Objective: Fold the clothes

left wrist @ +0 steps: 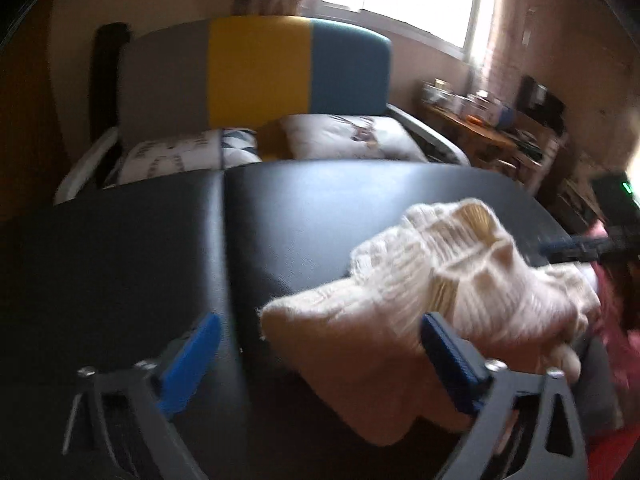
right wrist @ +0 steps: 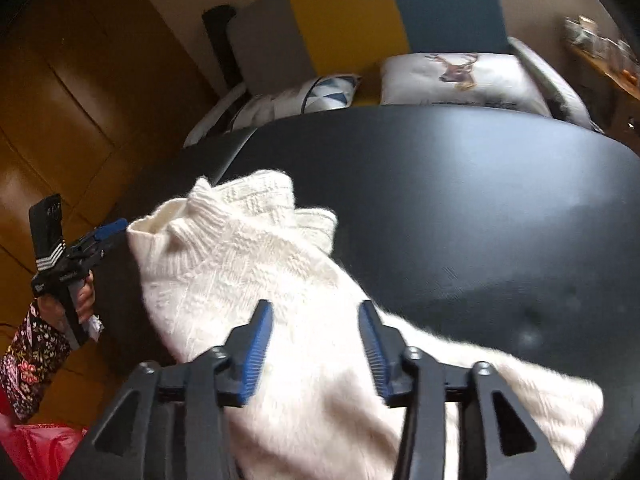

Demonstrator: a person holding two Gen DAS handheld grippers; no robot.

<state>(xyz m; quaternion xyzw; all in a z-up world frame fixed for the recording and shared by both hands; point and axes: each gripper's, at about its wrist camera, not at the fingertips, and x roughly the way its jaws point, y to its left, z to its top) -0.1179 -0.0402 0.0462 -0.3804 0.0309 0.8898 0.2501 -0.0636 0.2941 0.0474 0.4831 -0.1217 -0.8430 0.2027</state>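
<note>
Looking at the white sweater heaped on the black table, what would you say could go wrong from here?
1. The white knit sweater lies bunched with part draped over the near edge of the black table; it may slide off.
2. The right claw stands open over thick folds, so closing could pinch several layers.
3. The left claw is open too, only one finger against the cloth, so nothing holds the sweater steady.

Sweater (right wrist: 248, 280): cream ribbed knit, soft and fuzzy. Table (right wrist: 460, 200): black, faintly grained, semi-gloss, probably leatherette. Cabinet (right wrist: 60, 120) at 9 o'clock: glossy brown wood. Gripper pads (right wrist: 256, 356): ridged blue plastic.
</note>
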